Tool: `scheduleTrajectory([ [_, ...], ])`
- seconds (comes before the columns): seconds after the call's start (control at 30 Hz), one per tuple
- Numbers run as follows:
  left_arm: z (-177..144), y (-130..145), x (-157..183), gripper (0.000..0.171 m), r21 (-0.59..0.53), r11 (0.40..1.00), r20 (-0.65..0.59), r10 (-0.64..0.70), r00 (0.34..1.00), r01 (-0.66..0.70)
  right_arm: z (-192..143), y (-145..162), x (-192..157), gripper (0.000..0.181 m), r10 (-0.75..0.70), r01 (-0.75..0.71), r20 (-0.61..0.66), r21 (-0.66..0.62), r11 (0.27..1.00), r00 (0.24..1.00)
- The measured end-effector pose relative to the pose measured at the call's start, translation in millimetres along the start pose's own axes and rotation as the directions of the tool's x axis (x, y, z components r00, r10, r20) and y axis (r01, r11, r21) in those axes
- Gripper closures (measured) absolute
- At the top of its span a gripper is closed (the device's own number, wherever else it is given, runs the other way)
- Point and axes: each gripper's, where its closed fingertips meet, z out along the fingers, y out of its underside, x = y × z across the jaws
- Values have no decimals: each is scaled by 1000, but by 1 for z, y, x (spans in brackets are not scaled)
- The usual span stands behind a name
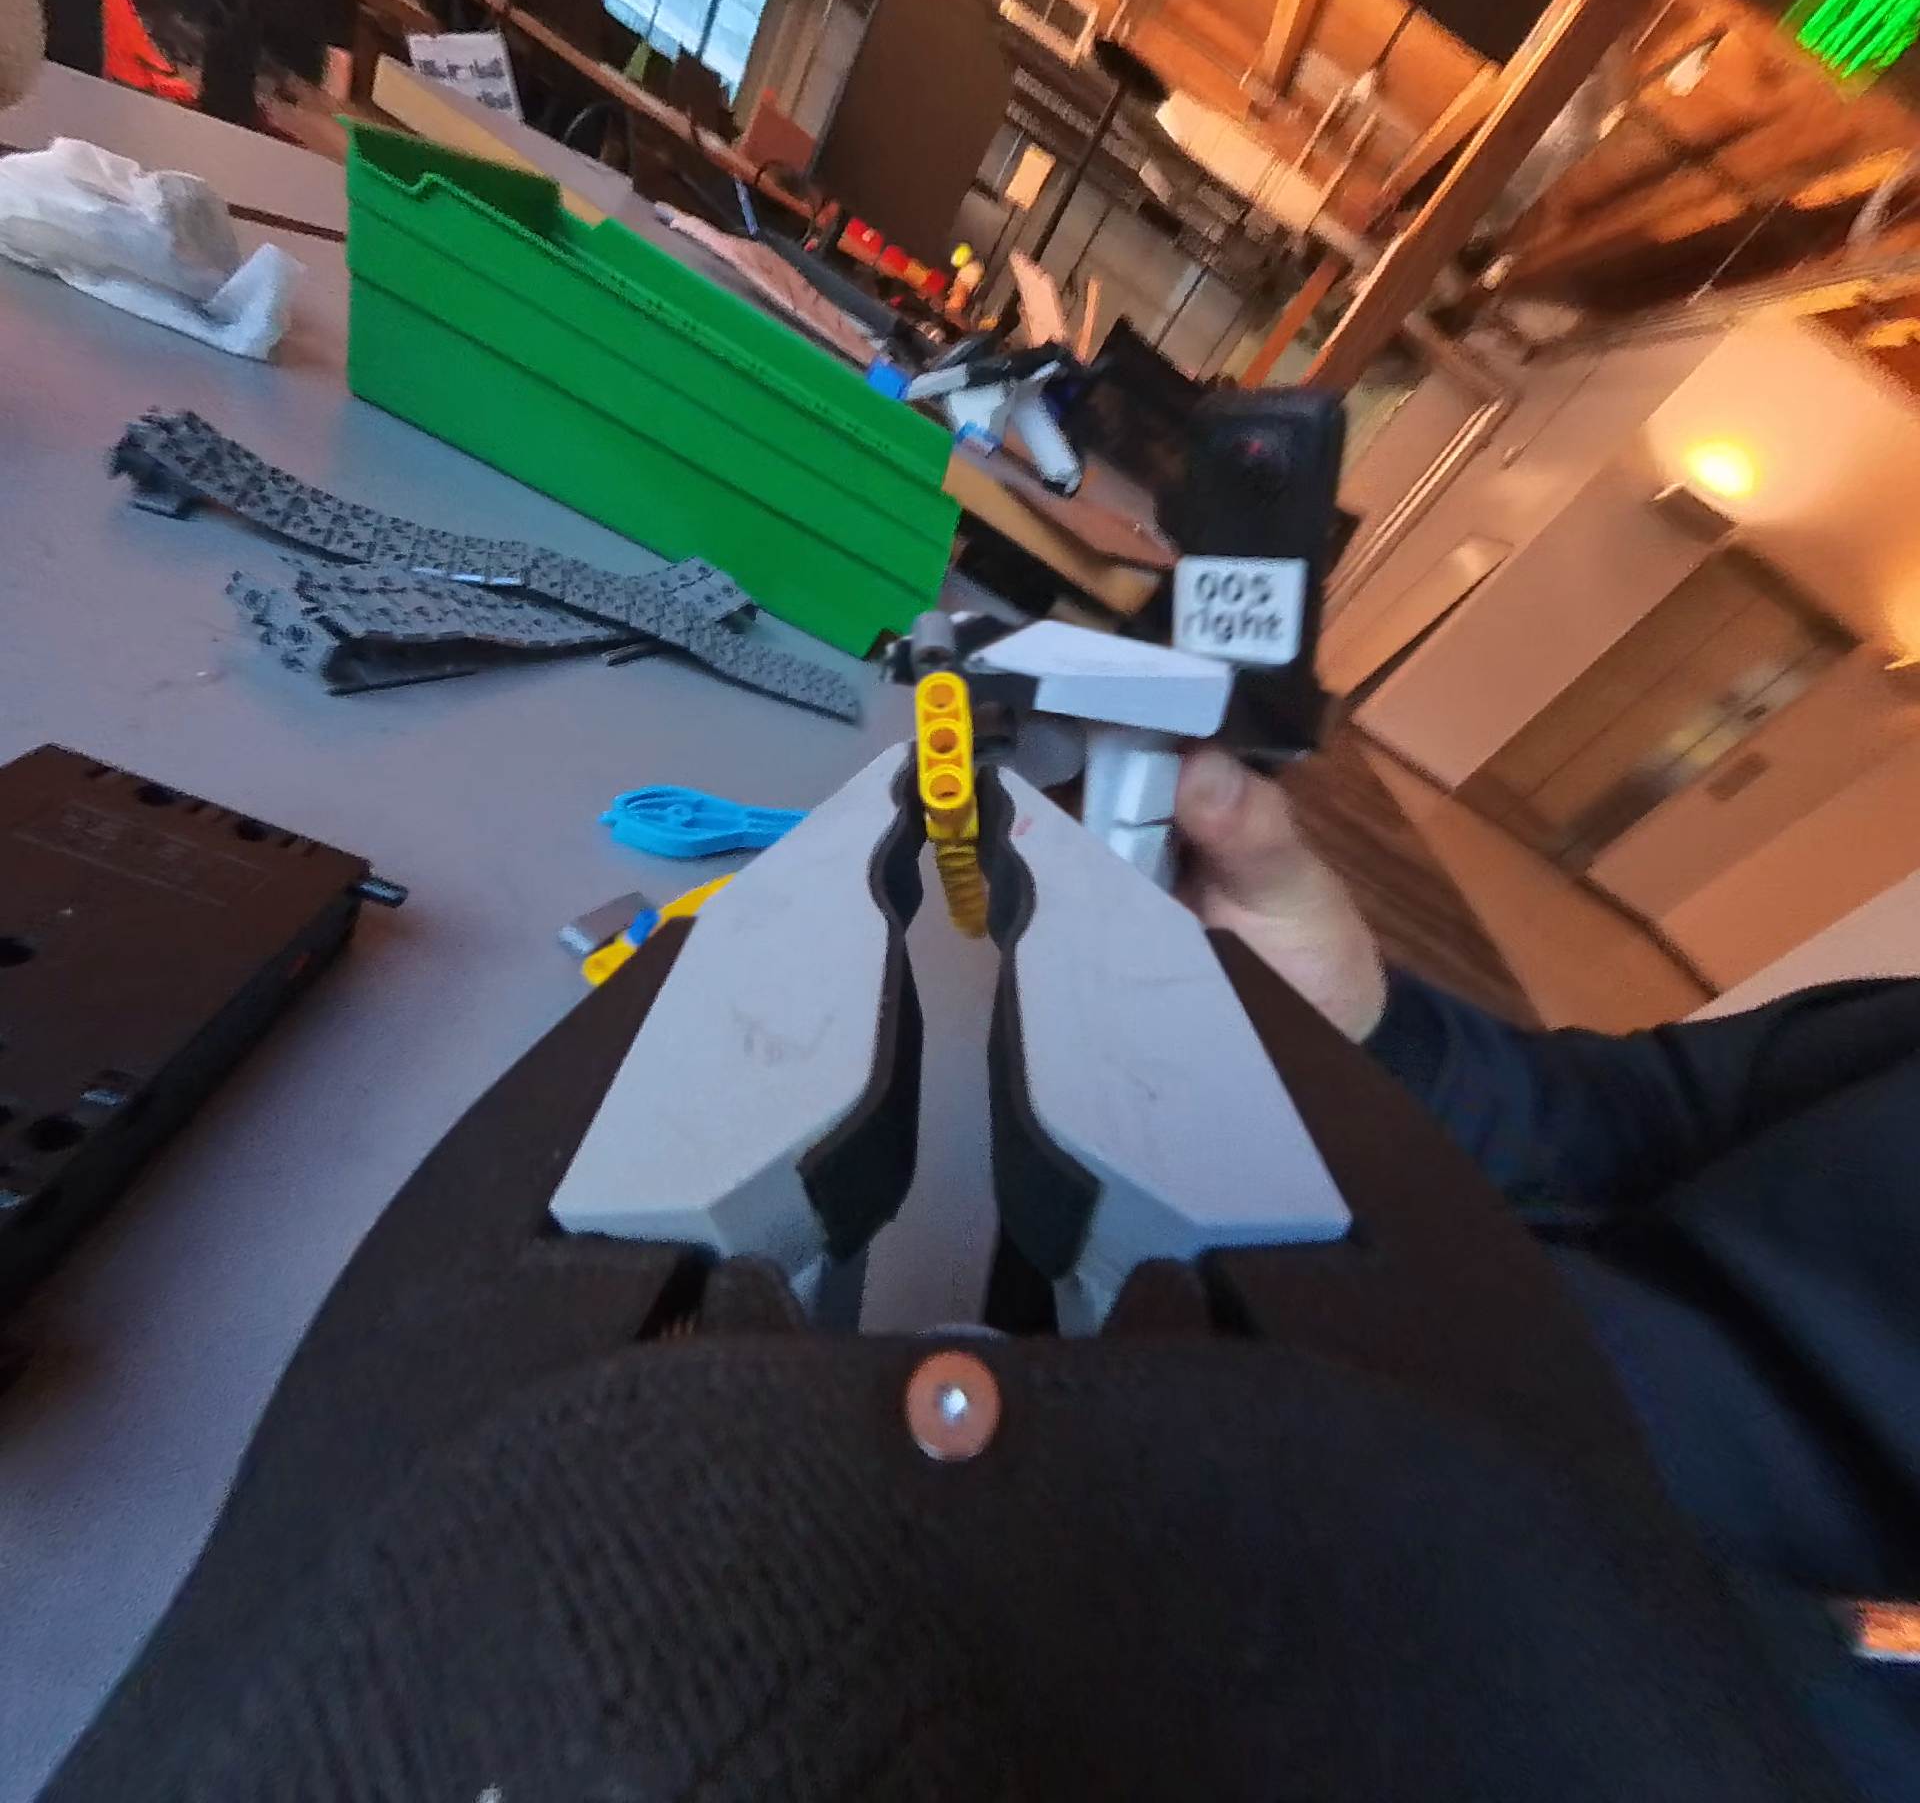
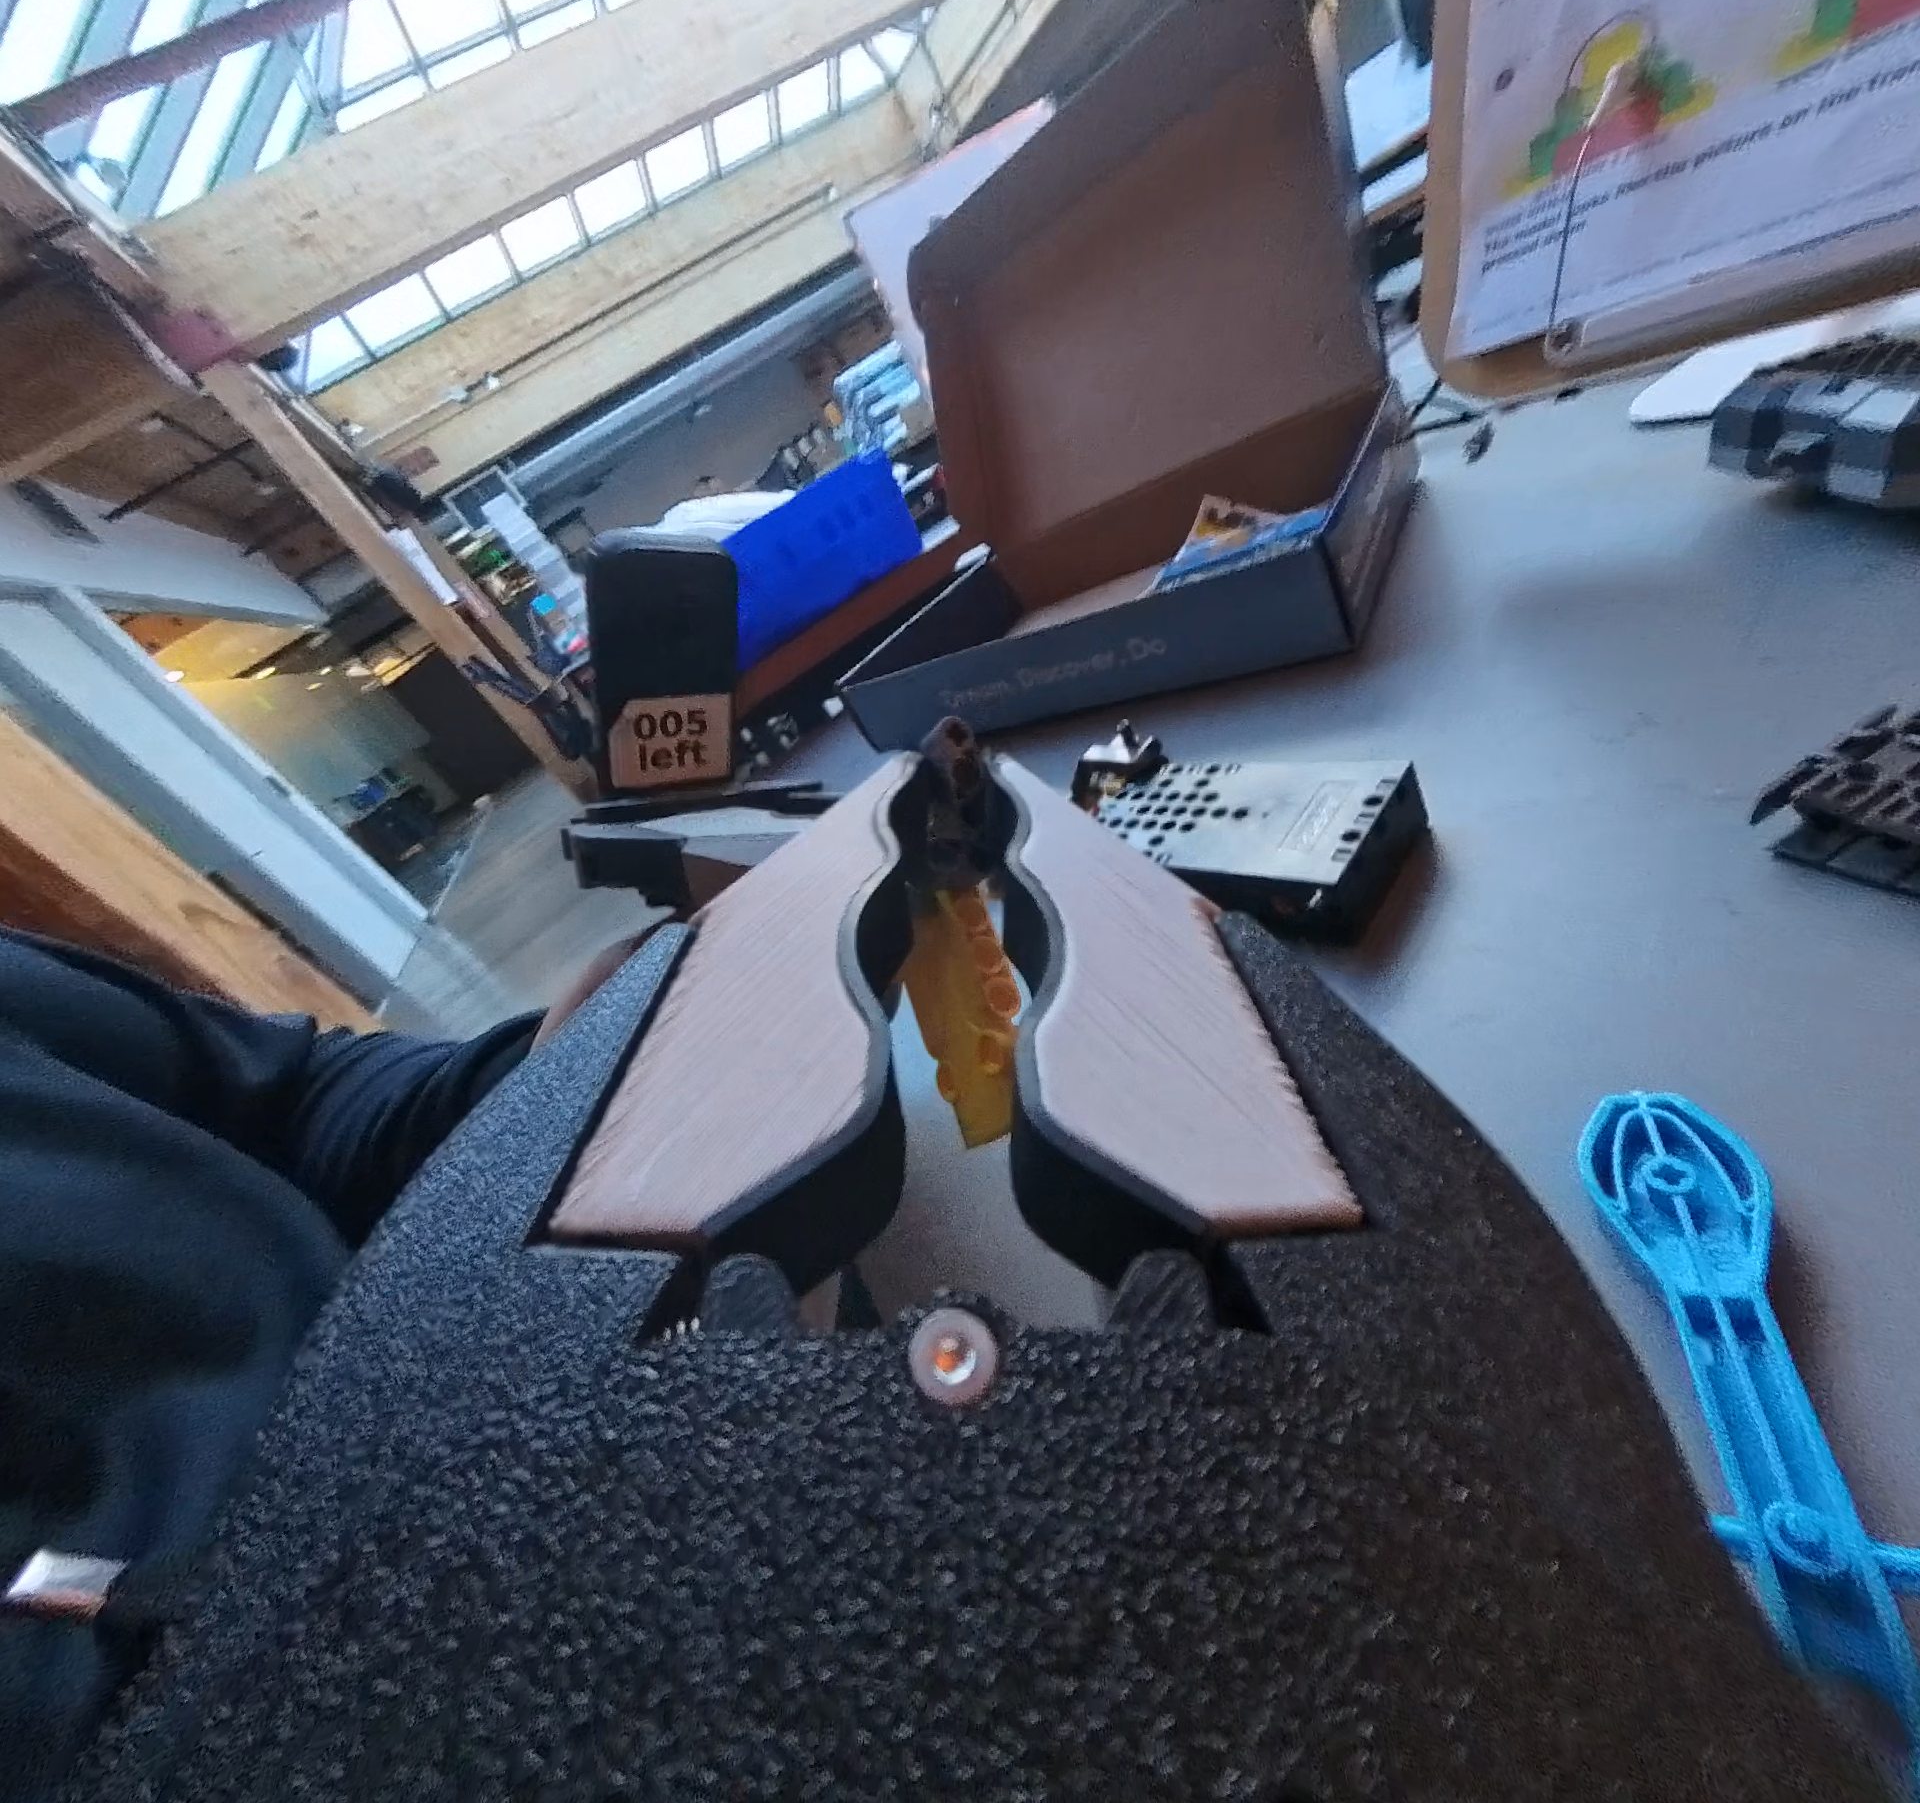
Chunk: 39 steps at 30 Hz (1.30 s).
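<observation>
My left gripper (image 1: 948,779) is shut on a yellow beam with round holes (image 1: 943,751), held upright above the grey table (image 1: 436,818). My right gripper (image 1: 971,657) comes in from the right at the beam's top end, shut on a small dark connector piece (image 1: 933,636) that sits there. In the right wrist view my right gripper (image 2: 956,779) pinches that dark connector (image 2: 951,803) at its fingertips. The yellow beam (image 2: 966,1010) hangs from it between the fingers. The left gripper (image 2: 717,834) shows at the left. A hand (image 1: 1268,880) holds the right gripper.
A green bin (image 1: 644,423), grey studded plate strips (image 1: 468,579), a black flat block (image 1: 135,953), a white crumpled bag (image 1: 125,236) and a blue tool (image 2: 1704,1306) lie on the table. An open cardboard box (image 2: 1143,506), a black perforated block (image 2: 1268,818) and a printed sheet (image 2: 1683,112) stand farther off. The black flat block (image 1: 135,953) is about 12 cm from both grippers' fingertips.
</observation>
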Motion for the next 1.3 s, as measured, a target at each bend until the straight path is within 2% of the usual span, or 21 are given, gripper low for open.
scheduleTrajectory([
  [0.07, -2, 3, -1, 165, -53, 997, -8, 54, 998, -55, -1, 4, -4, 174, -17, 20, 51, -51, 998, 999],
  [0.2, -1, 5, 12, 165, -71, 997, -82, -3, 997, -2, -13, 0, -11, 173, 5, 16, 140, -151, 988, 990],
  [0.33, -1, 4, 14, 166, -57, 996, -117, -76, 990, 69, -30, -14, -14, 150, -8, 41, 178, -181, 983, 984],
  [0.47, 1, 3, 20, 165, -48, 996, -146, -83, 986, 77, -28, 11, -18, 132, -83, 139, 186, -313, 939, 979],
  [0.5, 2, 2, 23, 166, -44, 995, -156, -90, 984, 84, -26, 15, -20, 133, -97, 156, 190, -320, 934, 977],
  [0.57, 1, 0, 27, 165, -34, 994, -178, -111, 978, 106, -24, 13, -24, 158, -148, 199, 201, -268, 943, 968],
  [0.63, 0, -5, 31, 165, -15, 991, -208, -135, 969, 135, -23, 7, -29, 164, -133, 182, 228, -210, 961, 964],
  [0.77, -1, -10, 36, 165, 23, 982, -270, -173, 947, 186, -21, 1, -34, 165, -6, 53, 297, -151, 987, 955],
  [1.1, -3, -13, 29, 165, 57, 981, -277, -165, 947, 188, -10, 0, -31, 169, -8, 26, 246, -67, 997, 969],
  [1.17, -4, -16, 25, 165, 60, 982, -243, -160, 957, 180, -6, -4, -28, 171, -57, 57, 165, 4, 998, 985],
  [1.23, -5, -21, 19, 165, 98, 983, -185, -138, 973, 158, -5, -20, -14, 170, -26, 21, 40, 125, 992, 999],
  [1.27, -6, -15, 19, 165, 101, 984, -172, -131, 976, 150, -19, -42, 9, 171, 15, -1, -62, 230, 973, 998],
  [1.3, -8, -6, 18, 165, 100, 982, -163, -146, 976, 163, -42, -69, 32, 172, 71, -35, -99, 328, 944, 993],
])
